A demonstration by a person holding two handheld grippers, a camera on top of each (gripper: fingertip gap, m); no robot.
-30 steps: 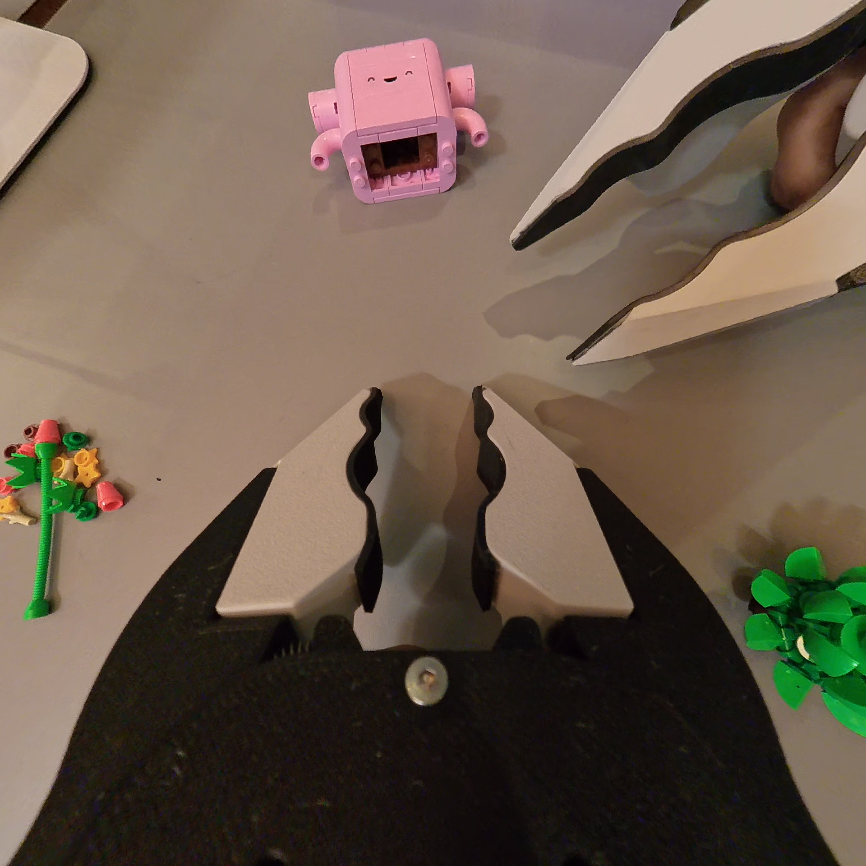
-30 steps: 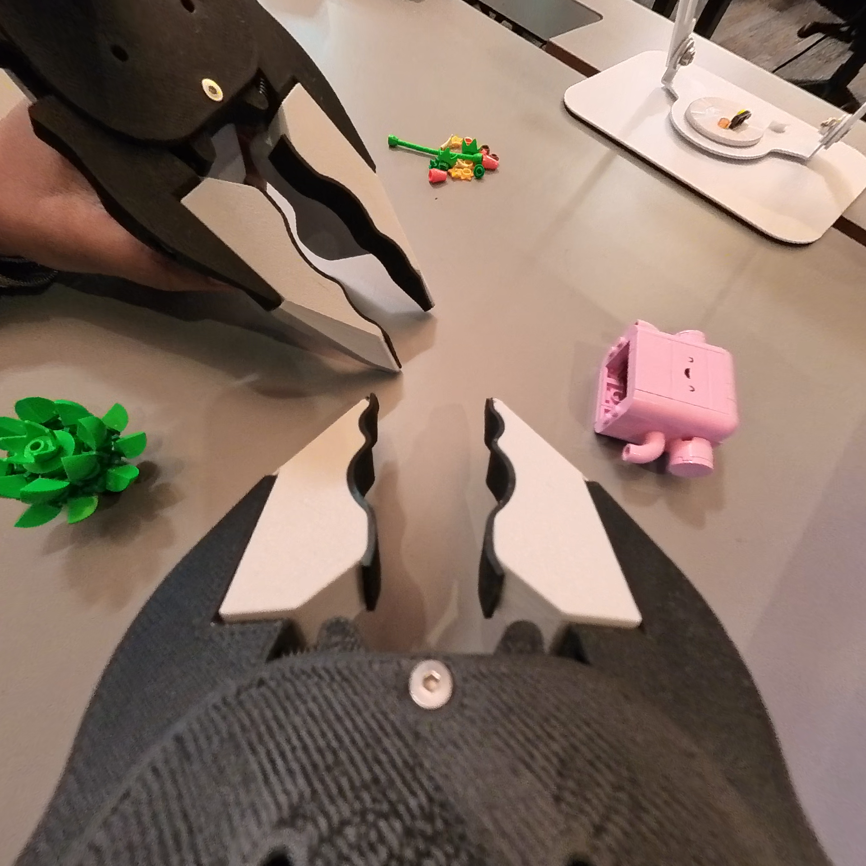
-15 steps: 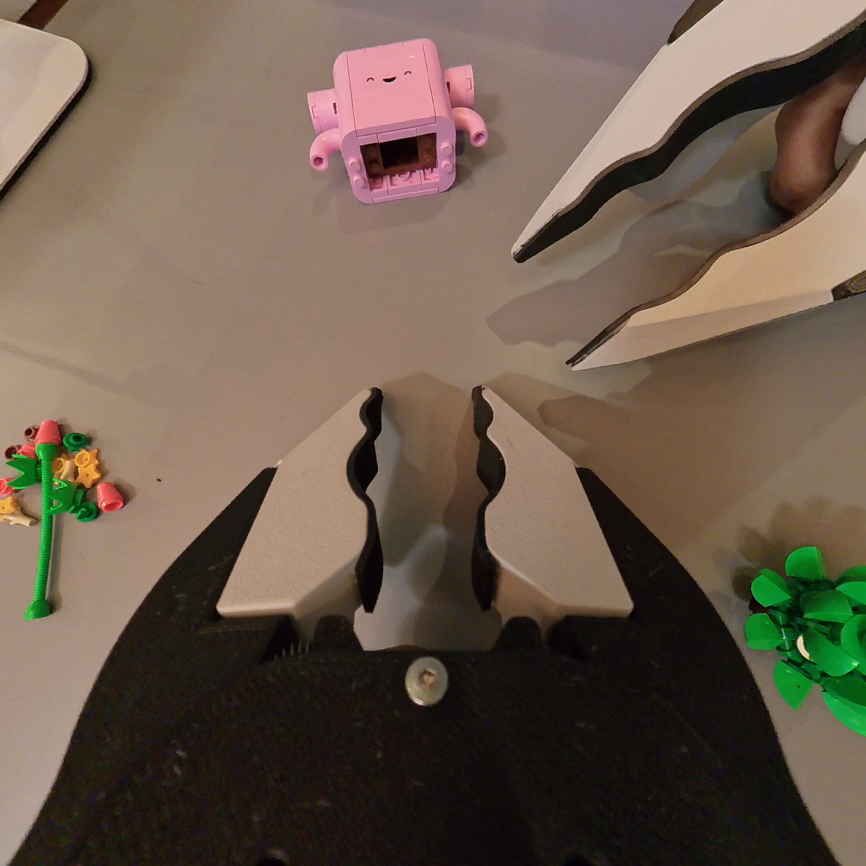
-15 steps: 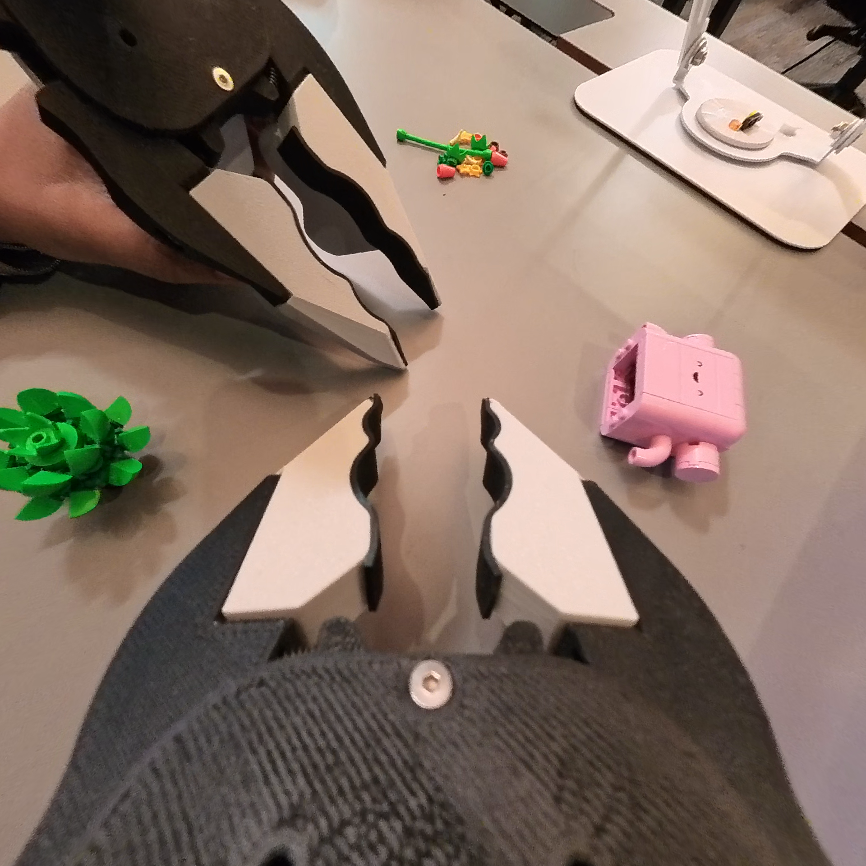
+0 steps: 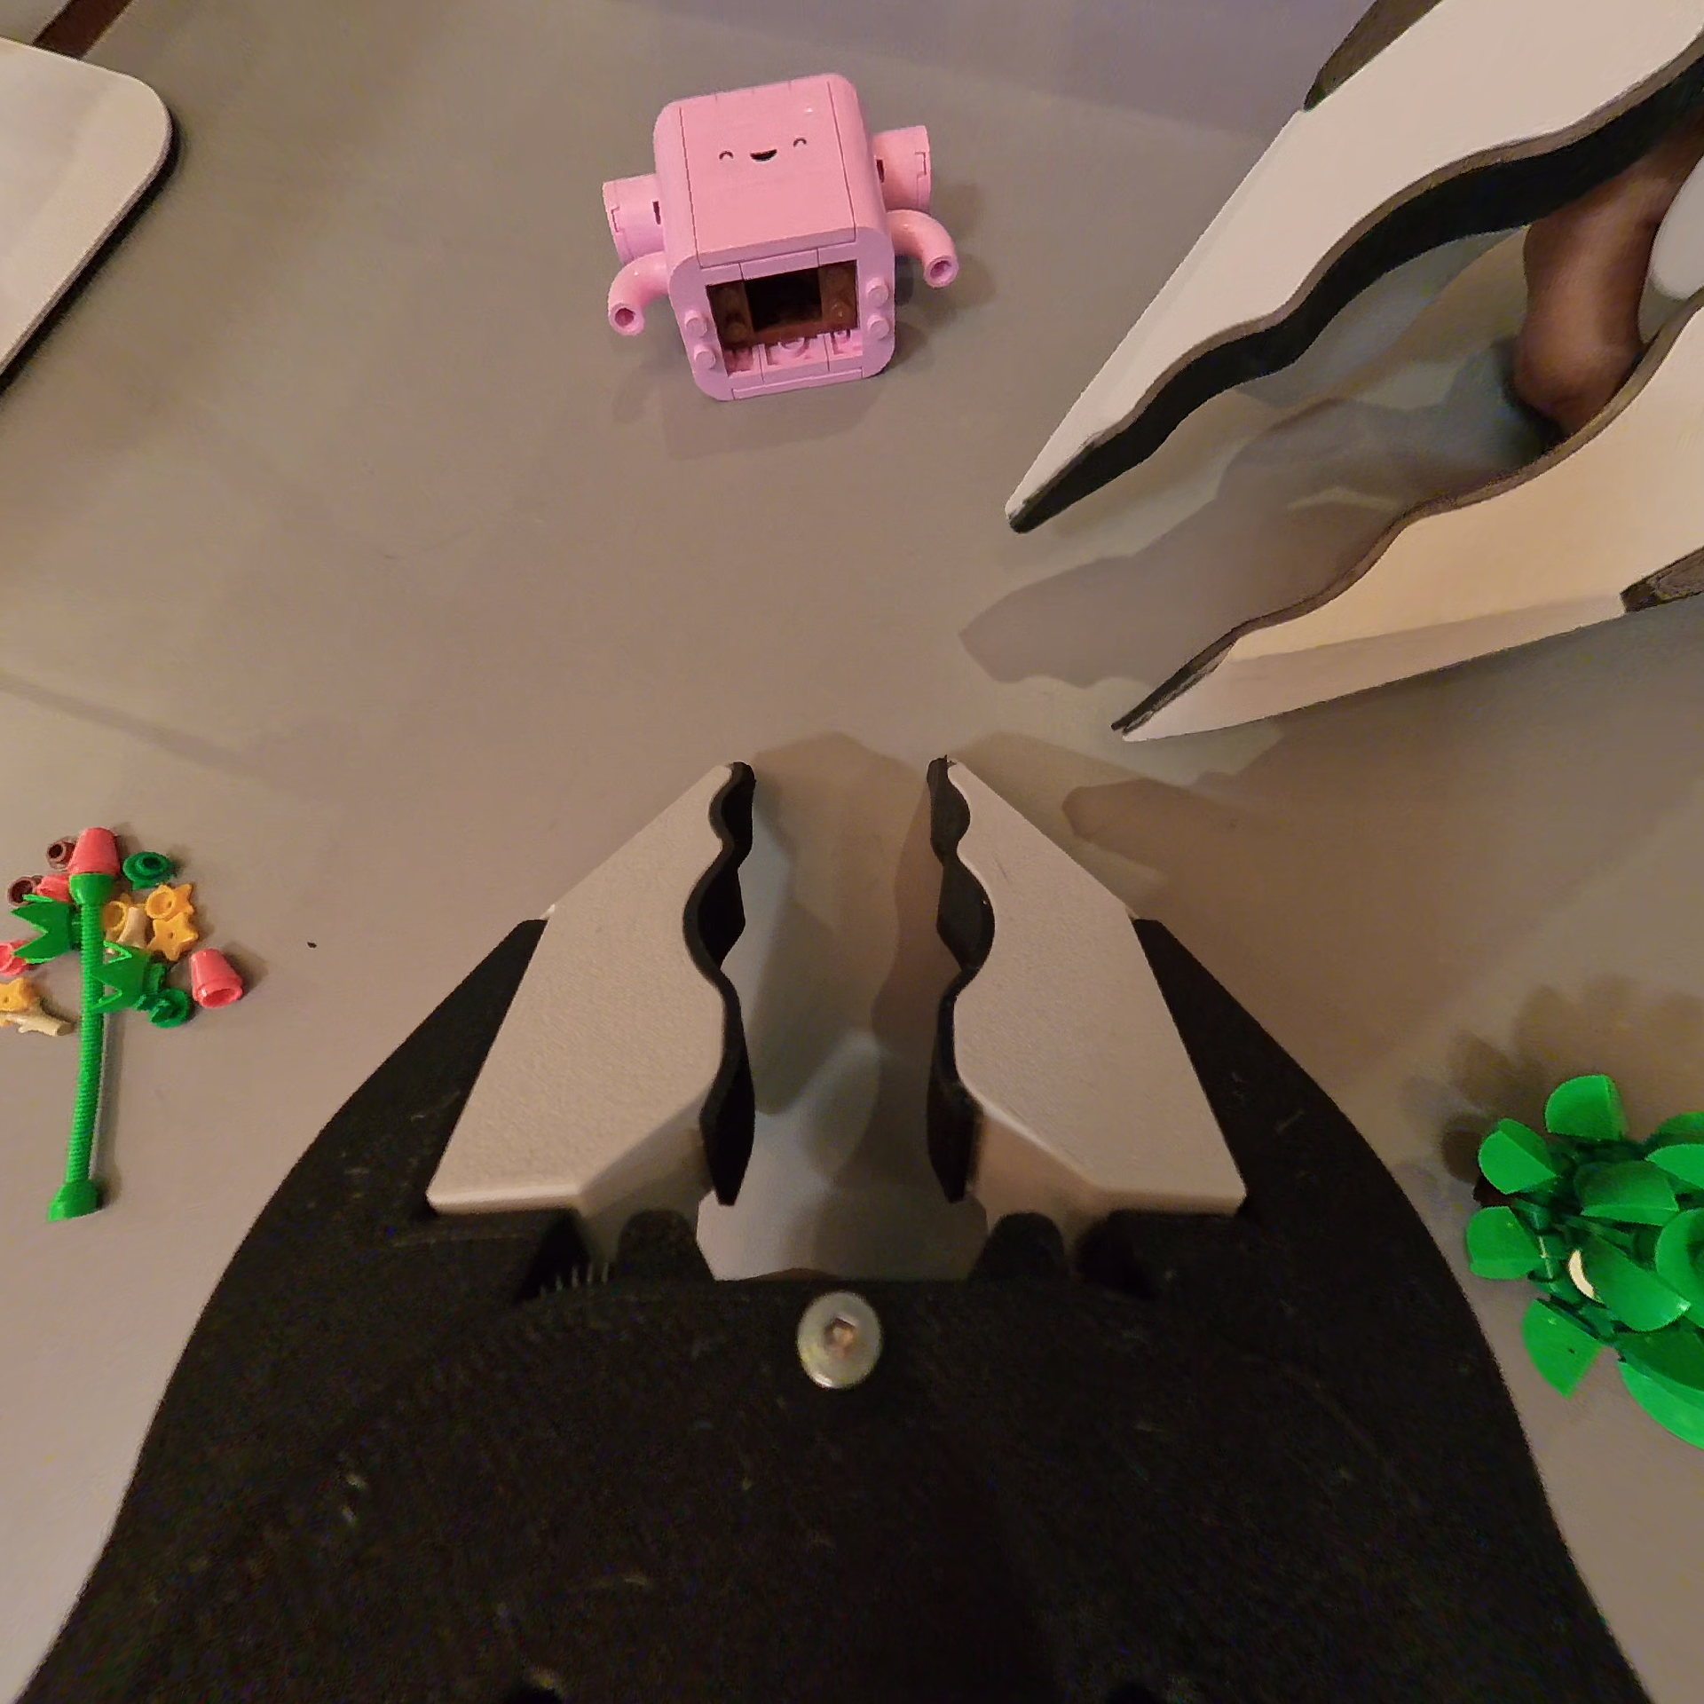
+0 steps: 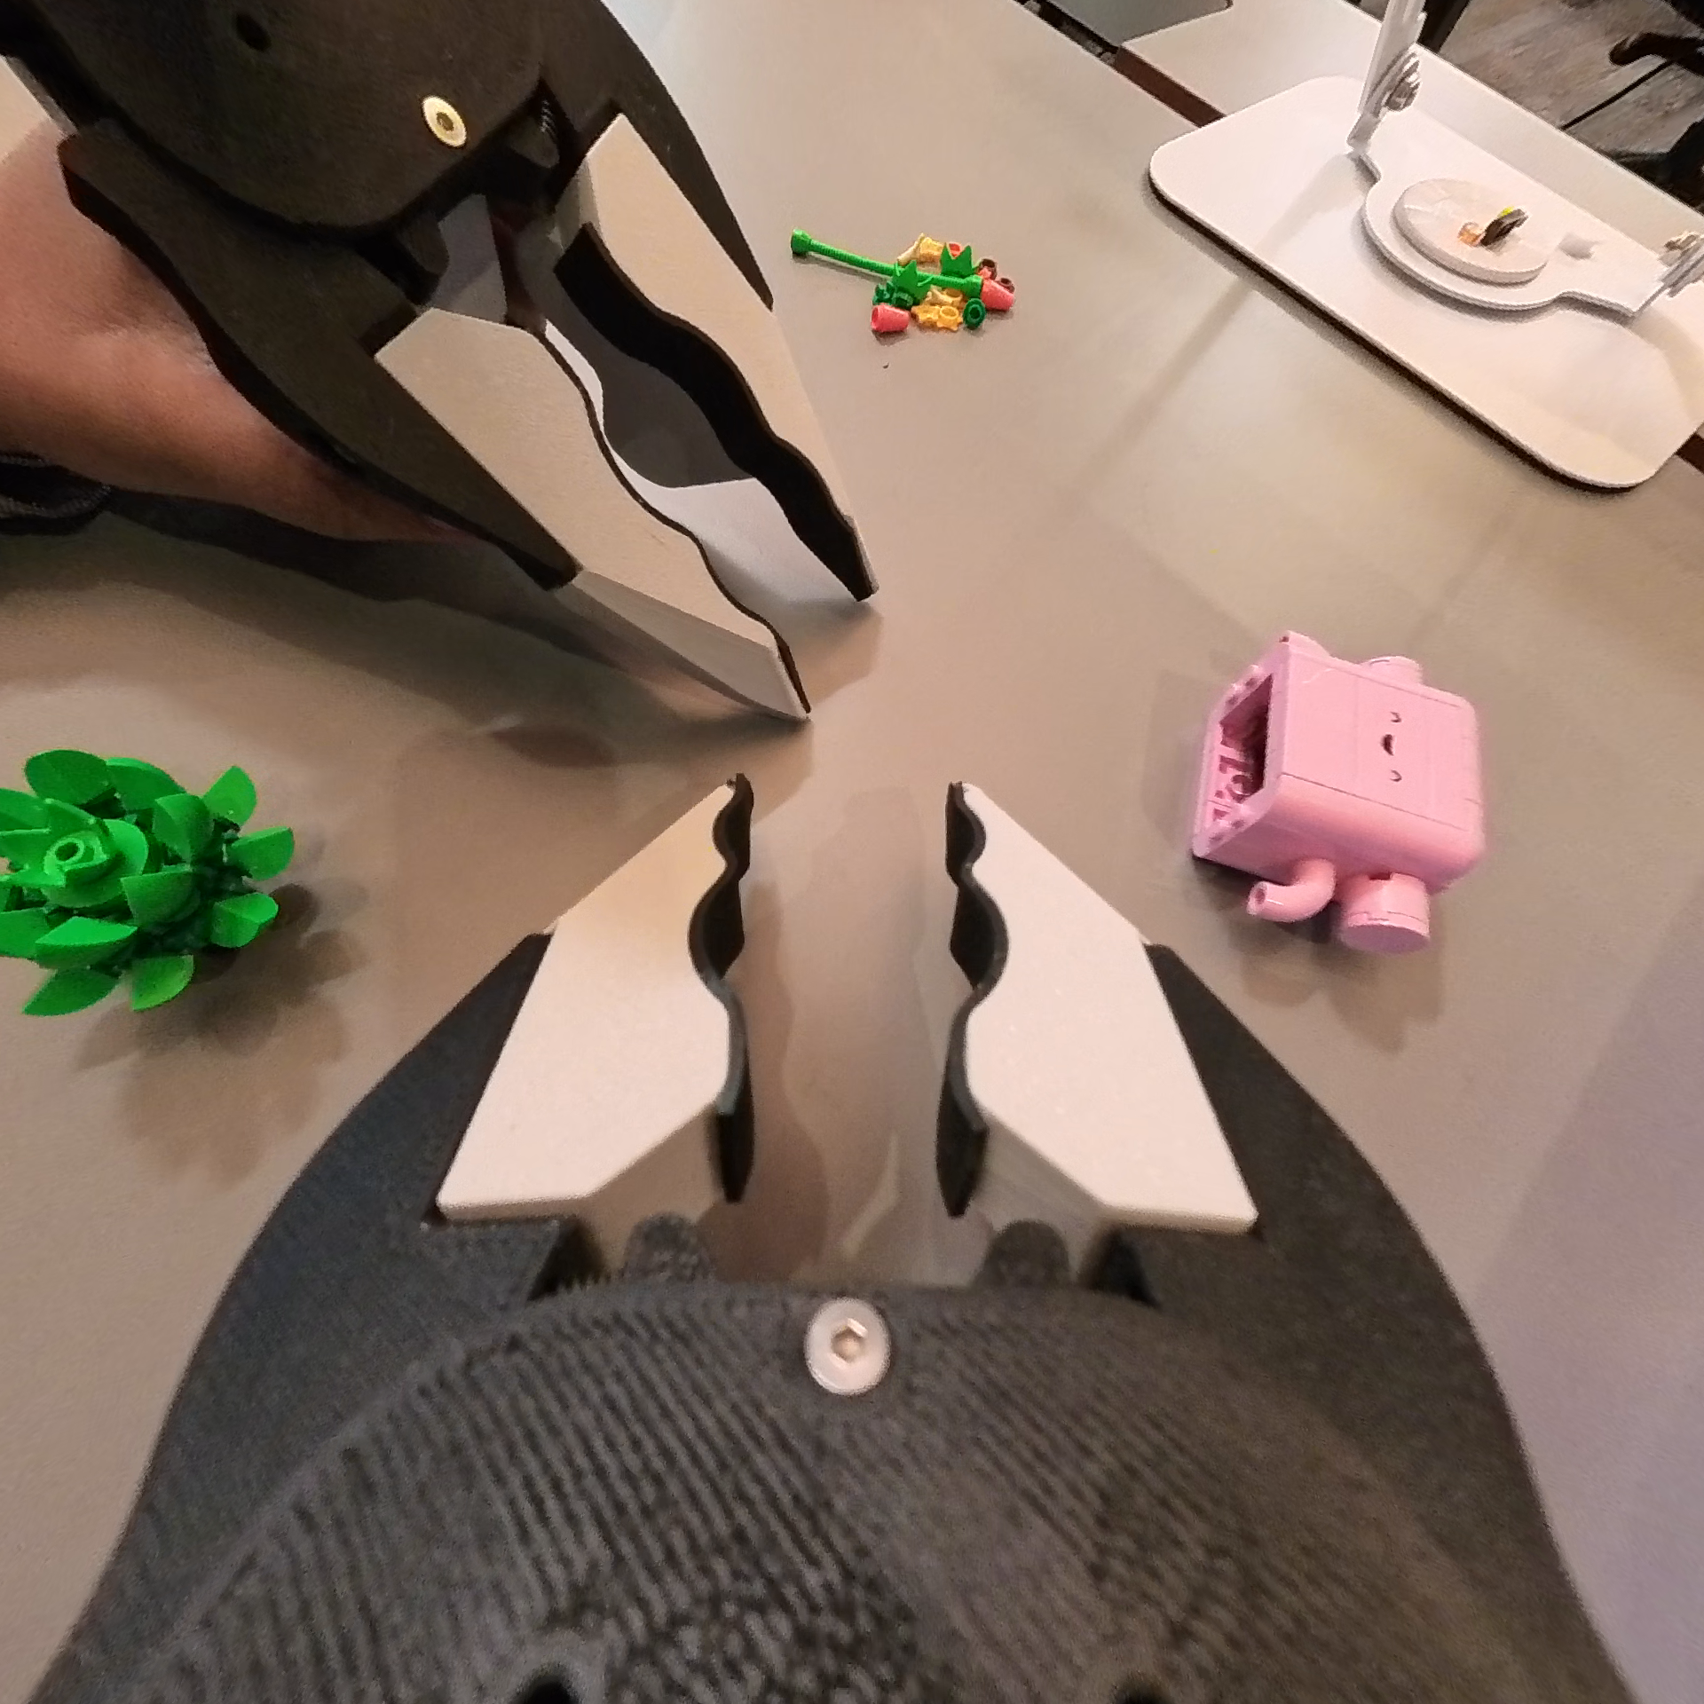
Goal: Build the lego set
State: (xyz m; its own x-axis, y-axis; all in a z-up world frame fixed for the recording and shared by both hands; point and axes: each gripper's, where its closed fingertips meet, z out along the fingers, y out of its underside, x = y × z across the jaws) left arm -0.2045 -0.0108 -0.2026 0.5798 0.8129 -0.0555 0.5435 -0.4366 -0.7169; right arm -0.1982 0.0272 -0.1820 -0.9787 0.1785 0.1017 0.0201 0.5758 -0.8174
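A pink lego pot with a smiling face [image 5: 773,244] lies on its side on the grey table, its open top toward my left gripper; it also shows in the right wrist view [image 6: 1351,802]. A green leaf cluster [image 5: 1609,1236] [image 6: 129,871] sits on the table. A pile of small flower pieces with a green stem [image 5: 101,950] [image 6: 931,290] lies apart. My left gripper [image 5: 841,770] is open and empty, low over the table. My right gripper [image 6: 844,793] is open and empty; it also shows in the left wrist view [image 5: 1074,627]. The left gripper shows in the right wrist view [image 6: 834,650].
A white board [image 6: 1438,304] with a metal stand and a round disc lies at the table's far side; its corner shows in the left wrist view [image 5: 65,194]. A hand [image 6: 120,369] holds the left gripper. Bare table lies between the two grippers and the pot.
My right gripper has shifted a little, so the pot, the flower pieces and the left gripper sit slightly right in its view. The left wrist view is almost unchanged. Both grippers stay open.
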